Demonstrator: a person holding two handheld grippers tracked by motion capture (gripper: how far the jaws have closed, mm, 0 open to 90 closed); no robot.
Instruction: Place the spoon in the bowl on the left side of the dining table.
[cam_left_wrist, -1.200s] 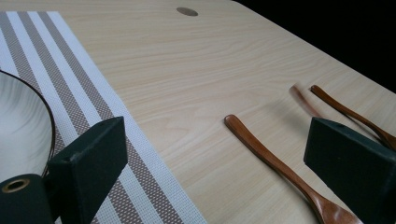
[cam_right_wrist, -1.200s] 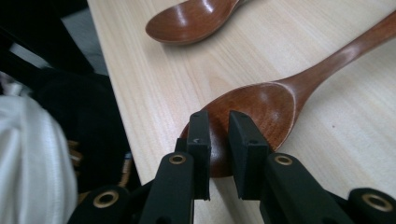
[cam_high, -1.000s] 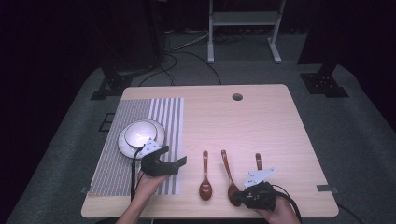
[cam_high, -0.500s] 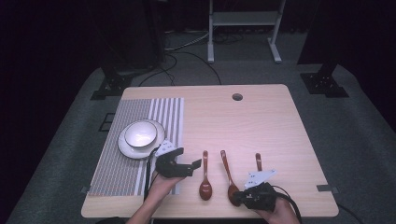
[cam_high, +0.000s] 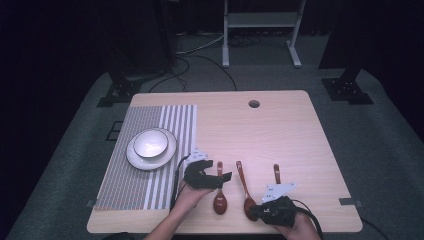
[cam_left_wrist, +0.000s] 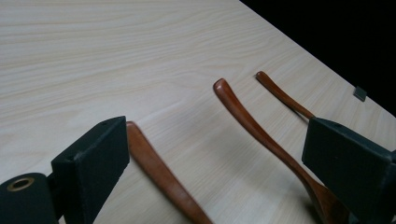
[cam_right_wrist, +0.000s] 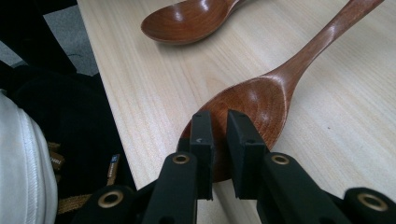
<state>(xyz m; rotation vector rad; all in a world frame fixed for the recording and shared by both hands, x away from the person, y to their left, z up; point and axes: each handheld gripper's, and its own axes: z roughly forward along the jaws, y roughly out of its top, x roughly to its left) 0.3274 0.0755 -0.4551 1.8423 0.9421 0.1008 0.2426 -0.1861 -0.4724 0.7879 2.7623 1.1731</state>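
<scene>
left gripper (cam_high: 226, 177): moved from bowl (cam_high: 150, 143) to left spoon (cam_high: 220, 192), jaws apart | right gripper (cam_high: 256, 212): unmoved, jaws seemingly together

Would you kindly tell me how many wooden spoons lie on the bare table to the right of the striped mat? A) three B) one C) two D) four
A: the high view shows three, the left spoon, the middle spoon and a third spoon's handle near the right tool.

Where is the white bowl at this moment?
In the high view, the white bowl sits on a white plate on the striped placemat, at the table's left side, up and left of the left gripper.
</scene>
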